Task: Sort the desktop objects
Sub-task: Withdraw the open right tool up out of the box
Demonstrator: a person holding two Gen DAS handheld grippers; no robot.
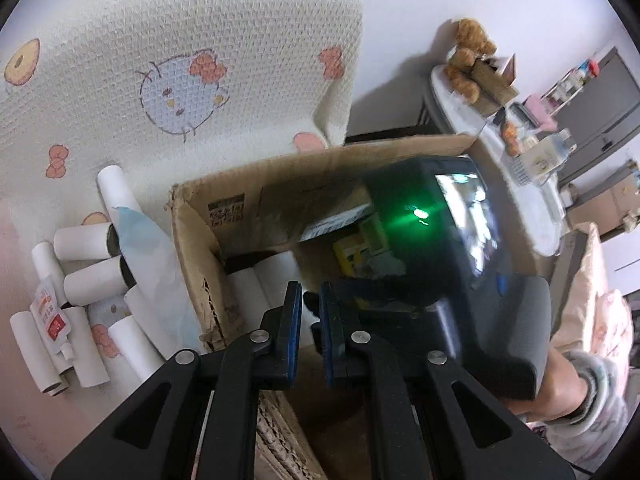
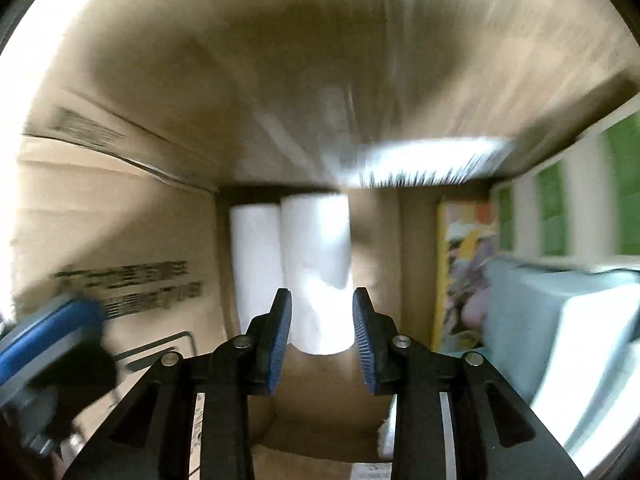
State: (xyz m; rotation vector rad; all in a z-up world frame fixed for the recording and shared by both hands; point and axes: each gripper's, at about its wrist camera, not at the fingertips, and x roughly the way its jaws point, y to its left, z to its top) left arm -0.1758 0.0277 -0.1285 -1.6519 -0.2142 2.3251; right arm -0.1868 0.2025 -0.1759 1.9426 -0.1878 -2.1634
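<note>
Inside the cardboard box (image 2: 120,208), the right gripper (image 2: 322,334) is seen with its blue pads parted and nothing pressed between them; a white paper roll (image 2: 316,268) lies on the box floor directly ahead of the gap, its long axis running straight away from the fingers, its near end framed by the pads but not touched. A second white roll (image 2: 256,264) is laid touching it on the left, against the box's left wall, while a colourful booklet (image 2: 466,276) is propped toward the right wall. The picture is blurred, so finer contact cannot be told. From outside, the left gripper (image 1: 310,316) is held over the box's near-left corner, its pads drawn nearly together on nothing. Beyond that wall, on the patterned cloth (image 1: 160,60), a heap of loose rolls (image 1: 92,272) and a sachet (image 1: 50,312) is left unsorted. The heap is judged nearer the left hand, the boxed roll nearer the right, whose release appears complete.
</note>
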